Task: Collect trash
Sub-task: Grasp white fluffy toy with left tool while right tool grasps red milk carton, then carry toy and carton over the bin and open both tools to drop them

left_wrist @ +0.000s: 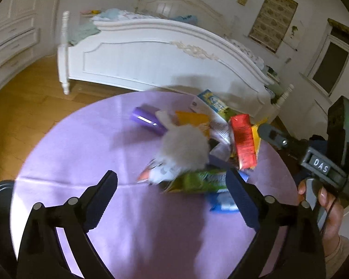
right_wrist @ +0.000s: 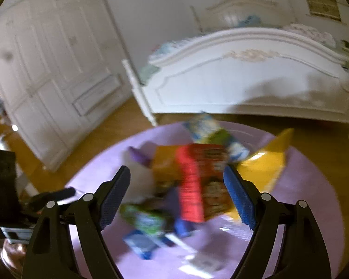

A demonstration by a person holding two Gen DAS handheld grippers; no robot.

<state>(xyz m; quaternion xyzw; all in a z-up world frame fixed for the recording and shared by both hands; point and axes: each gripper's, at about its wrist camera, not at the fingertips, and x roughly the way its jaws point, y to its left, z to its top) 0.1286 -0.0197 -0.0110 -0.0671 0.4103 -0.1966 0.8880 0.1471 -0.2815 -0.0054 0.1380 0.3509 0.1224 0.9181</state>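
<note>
Across the round lilac-covered table (left_wrist: 81,153), centre of both frames: a heap of trash, with a red rectangular carton (left_wrist: 243,139) upright at its right, a grey fluffy ball (left_wrist: 186,146), a green foil packet (left_wrist: 202,181) and a purple tube (left_wrist: 146,119). Left gripper (left_wrist: 172,186) and right gripper (right_wrist: 176,186) both stand wide open above the heap, holding nothing. Judged step: approach, first pick pending; next move calls for lowering onto one piece and closing; no bin or bag visible.
</note>
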